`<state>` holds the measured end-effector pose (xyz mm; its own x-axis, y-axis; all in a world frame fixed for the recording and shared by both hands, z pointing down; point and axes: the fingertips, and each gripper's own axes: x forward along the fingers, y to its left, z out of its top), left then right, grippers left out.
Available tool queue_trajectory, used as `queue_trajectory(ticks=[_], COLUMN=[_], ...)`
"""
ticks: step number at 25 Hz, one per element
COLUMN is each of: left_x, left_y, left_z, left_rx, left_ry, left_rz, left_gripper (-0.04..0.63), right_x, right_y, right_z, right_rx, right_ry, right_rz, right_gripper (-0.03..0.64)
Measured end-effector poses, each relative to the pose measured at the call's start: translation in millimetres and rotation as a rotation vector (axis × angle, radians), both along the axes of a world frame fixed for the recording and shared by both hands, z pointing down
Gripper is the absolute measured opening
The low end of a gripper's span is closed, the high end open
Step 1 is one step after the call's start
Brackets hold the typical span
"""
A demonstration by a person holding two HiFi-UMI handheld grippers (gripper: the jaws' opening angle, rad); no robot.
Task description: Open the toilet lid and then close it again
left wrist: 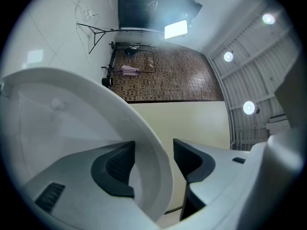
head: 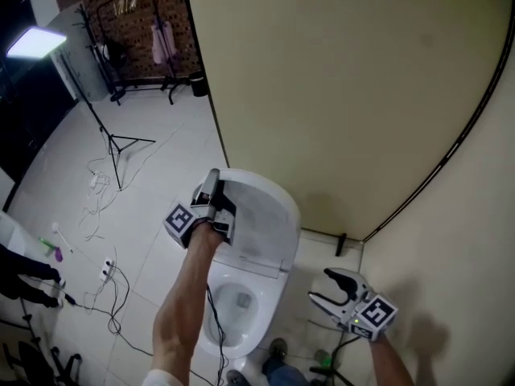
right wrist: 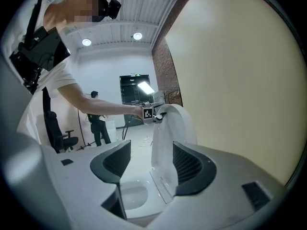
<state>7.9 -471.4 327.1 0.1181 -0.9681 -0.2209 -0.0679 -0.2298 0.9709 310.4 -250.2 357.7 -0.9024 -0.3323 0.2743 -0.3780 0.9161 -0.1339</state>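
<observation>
The white toilet lid [head: 265,211] stands raised, close to upright against the cream wall, above the open bowl [head: 238,302]. My left gripper [head: 216,183] is at the lid's top left rim. In the left gripper view its jaws [left wrist: 153,155] straddle the lid's edge [left wrist: 144,128], and a gap shows on the right pad's side, so the gripper is open. My right gripper [head: 320,286] hangs to the right of the bowl, open with nothing in it. The right gripper view [right wrist: 151,159] looks past the lid [right wrist: 175,123] towards the left gripper [right wrist: 154,113].
The cream wall [head: 346,95] curves behind the toilet and round its right side. A light stand [head: 113,139] and loose cables [head: 105,272] lie on the tiled floor to the left. A clothes rack [head: 149,47] stands far back. Another person [right wrist: 98,123] and an office chair [right wrist: 60,135] are behind.
</observation>
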Motion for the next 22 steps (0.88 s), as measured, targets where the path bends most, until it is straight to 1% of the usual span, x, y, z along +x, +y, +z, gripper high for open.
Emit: queue_trajectory(ticks=[1,4,8,10,11,13,15,18,20,22], left_x=[4,22,62,80,86,91,94,95,96,97], left_y=[6,40,119,166,190,235,280,339,372,399], left_z=[0,-12,-48,-49,-45,-38,-42,-56,-60,-61], left_rx=[0.002,0.041,0.156,0.165,0.156,0.152,0.205,0.292,0.346,0.385], left_ry=[-0.010,-0.099,-0.214,-0.302,-0.370,-0.559,-0.763,-1.057,-1.222,-1.357], left_rz=[0.017,0.084,0.235,0.314,0.349,0.412,0.463,0.490,0.496,0.501], left_gripper=[0.270,0.272,0.270,0.270,0.270,0.270,0.270,0.270,0.270,0.270], right_x=[0,-1,-12,-15,-15,-19,-26,-38,-45,-50], right_y=[3,16,37,49,56,72,92,123,146,168], right_z=[0,-3,-31,-41,-44,-52,-57,-55,-49,-46], right_rx=[0.003,0.027,0.072,0.095,0.105,0.120,0.129,0.137,0.131,0.123], right_ry=[0.004,0.028,0.050,0.054,0.052,0.047,0.057,0.093,0.101,0.097], right_rz=[0.006,0.015,0.047,0.073,0.087,0.111,0.134,0.152,0.150,0.147], right_gripper=[0.273,0.272,0.272,0.273,0.273,0.273,0.272,0.272,0.272,0.272])
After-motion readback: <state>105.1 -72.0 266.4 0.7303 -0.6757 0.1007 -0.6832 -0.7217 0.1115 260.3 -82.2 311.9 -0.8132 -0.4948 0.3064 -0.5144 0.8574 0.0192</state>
